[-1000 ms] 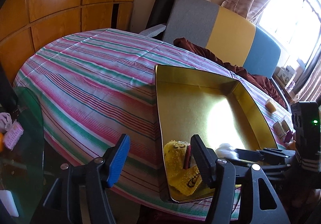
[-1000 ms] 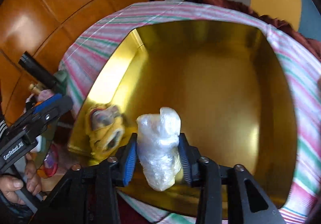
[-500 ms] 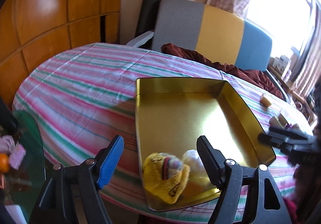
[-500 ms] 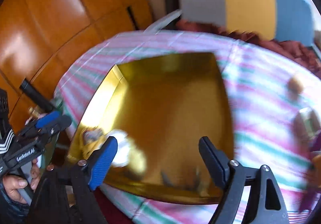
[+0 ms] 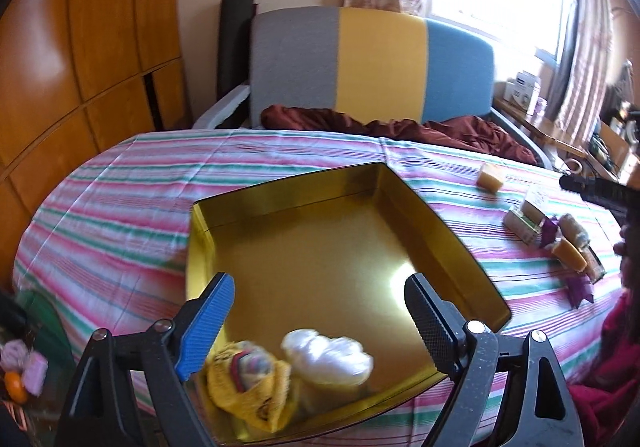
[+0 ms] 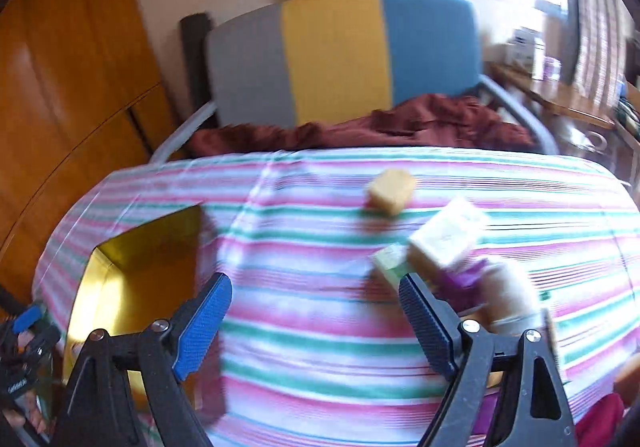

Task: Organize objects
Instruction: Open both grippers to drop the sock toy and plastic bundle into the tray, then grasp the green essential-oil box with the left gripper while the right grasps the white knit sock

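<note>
A gold tray (image 5: 320, 247) lies on the striped tablecloth (image 5: 120, 207). In its near corner rest a yellow plush toy (image 5: 248, 387) and a white plastic-wrapped bundle (image 5: 326, 361). My left gripper (image 5: 316, 327) hovers above them, its jaws opening and touching neither. My right gripper (image 6: 316, 323) is over bare cloth to the right of the tray (image 6: 132, 275), jaws opening with nothing between them. Ahead of it lie a yellow block (image 6: 390, 187), a cream box (image 6: 444, 239), a green packet (image 6: 390, 263) and purple wrappers (image 6: 464, 279), all blurred.
A grey, yellow and blue sofa back (image 5: 368, 59) with a maroon cloth (image 5: 400, 127) stands behind the table. Wooden panels (image 5: 80, 47) line the left wall. A glass side table (image 5: 36, 327) with small items sits at the lower left. A person's red sleeve (image 5: 608, 367) is at the right.
My right gripper let go of the white bundle in the tray and swung right over the tablecloth. My left gripper widened and drew back from the yellow toy.
</note>
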A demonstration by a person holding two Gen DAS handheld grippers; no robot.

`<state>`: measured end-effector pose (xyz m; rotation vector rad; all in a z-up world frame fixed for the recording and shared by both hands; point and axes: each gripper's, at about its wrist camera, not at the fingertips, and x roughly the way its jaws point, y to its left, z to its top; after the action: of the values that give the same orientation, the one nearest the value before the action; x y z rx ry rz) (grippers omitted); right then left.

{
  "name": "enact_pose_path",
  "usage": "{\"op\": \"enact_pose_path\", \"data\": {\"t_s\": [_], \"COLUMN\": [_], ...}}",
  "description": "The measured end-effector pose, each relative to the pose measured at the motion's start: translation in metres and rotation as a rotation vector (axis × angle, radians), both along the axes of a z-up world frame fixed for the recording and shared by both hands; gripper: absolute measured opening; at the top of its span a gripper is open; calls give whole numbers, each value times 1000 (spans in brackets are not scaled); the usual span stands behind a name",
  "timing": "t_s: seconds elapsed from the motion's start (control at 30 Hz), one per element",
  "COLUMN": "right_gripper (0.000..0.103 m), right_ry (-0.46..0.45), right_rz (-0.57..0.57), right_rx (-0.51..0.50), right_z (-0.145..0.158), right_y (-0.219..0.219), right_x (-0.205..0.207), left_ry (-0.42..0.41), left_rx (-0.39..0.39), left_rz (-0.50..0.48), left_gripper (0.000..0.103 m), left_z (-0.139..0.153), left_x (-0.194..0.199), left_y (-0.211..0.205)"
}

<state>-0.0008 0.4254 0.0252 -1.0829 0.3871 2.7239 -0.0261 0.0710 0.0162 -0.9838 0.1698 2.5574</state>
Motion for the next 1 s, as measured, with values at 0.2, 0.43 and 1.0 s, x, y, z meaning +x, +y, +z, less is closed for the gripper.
{"op": "enact_pose_path", "data": {"t_s": [0.2,0.43,1.0], "right_gripper": [87,87,87], "right_ry": [28,10,30], "right_rz": [-203,-377,-526], "right_rx": [27,31,-219], "right_z": [7,-12,-38], "right_y": [73,142,195], "right_x": [15,29,59], "left_ry": [6,3,-66], "left_rx": [-17,-49,-49], "left_rz": [-66,-135,-363], "left_gripper": [87,87,85], "left_z": [4,3,-2], "left_x": [3,5,-4], "left_y": [30,70,194]}}
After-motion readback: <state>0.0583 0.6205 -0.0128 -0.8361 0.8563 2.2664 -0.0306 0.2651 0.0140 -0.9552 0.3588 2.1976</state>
